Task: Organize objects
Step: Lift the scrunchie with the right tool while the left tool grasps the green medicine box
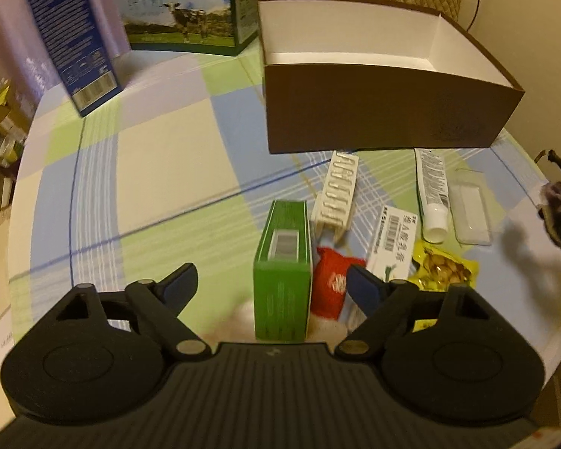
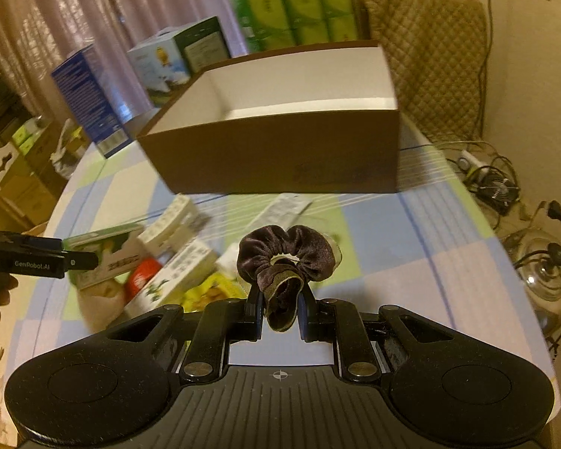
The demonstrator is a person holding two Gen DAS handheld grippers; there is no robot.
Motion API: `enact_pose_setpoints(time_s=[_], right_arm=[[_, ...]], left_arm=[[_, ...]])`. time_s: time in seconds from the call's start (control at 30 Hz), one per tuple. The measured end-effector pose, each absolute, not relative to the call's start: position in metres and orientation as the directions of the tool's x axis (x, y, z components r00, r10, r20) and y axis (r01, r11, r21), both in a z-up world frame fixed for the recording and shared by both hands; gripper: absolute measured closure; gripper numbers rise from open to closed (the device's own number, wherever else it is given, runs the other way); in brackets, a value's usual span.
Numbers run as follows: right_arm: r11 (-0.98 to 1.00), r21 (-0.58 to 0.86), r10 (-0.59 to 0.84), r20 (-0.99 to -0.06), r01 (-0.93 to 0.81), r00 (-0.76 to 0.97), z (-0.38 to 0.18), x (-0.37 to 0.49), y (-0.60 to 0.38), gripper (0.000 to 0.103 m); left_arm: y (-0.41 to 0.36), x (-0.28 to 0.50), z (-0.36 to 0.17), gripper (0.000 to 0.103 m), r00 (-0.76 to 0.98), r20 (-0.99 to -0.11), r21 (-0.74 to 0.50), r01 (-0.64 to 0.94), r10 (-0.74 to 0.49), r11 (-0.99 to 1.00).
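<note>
My right gripper (image 2: 279, 308) is shut on a dark velvet scrunchie (image 2: 286, 252), held above the table in front of the brown box (image 2: 273, 161). That open box with a white inside (image 1: 374, 112) stands at the back. My left gripper (image 1: 271, 280) is open, its fingers on either side of a green carton (image 1: 283, 262) without touching it. Beside the carton lie a red pouch (image 1: 331, 286), a white blister strip (image 1: 336, 191), a white barcoded box (image 1: 392, 241), a yellow snack packet (image 1: 443, 267), a tube (image 1: 434, 194) and a clear case (image 1: 471, 207).
A blue carton (image 1: 71, 33), a milk box with a cow picture (image 1: 179, 3) and green tissue packs (image 2: 291, 7) stand at the table's back. A quilted chair (image 2: 426, 56) is behind the box. Cables and a kettle (image 2: 542, 273) lie off the right edge.
</note>
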State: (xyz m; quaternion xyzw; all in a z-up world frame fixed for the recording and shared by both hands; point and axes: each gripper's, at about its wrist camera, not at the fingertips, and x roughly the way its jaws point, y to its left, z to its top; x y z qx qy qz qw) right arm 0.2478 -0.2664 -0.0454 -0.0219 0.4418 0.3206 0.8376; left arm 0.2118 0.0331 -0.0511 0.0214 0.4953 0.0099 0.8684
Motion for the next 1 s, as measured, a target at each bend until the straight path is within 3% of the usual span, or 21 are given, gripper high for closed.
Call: enact_pose_setpoints(time_s=[0.1,0.33,0.5,1.0], right_arm=[[0.802,0.253,0.512,-0.757,-0.541,0.406,-0.045,0.258,-0.274,0.089],[0.808,0.261,0.510,-0.760,-0.528,0.404,-0.047,0.278,-0.285,0.089],[0.807,0.265,0.512,-0.759,-0.528,0.402,-0.047,0.288,-0.291,0.089],[0.738,0.294,0.590,-0.718,-0.607,0.370,-0.030,0.320,-0.288,0.089]], left_arm=[[0.031,0.229,-0.054,0.033,0.483,-0.876,0.051,0.038,0.026,0.998],[0.022,0.254,-0.065,0.039,0.391,-0.920,0.078,0.099,0.034,0.992],[0.019,0.264,-0.074,0.075,0.336,-0.941,0.086,0.097,0.049,0.992],[0.018,0.242,-0.024,0.077,0.501,-0.860,0.067,-0.077,0.096,0.995]])
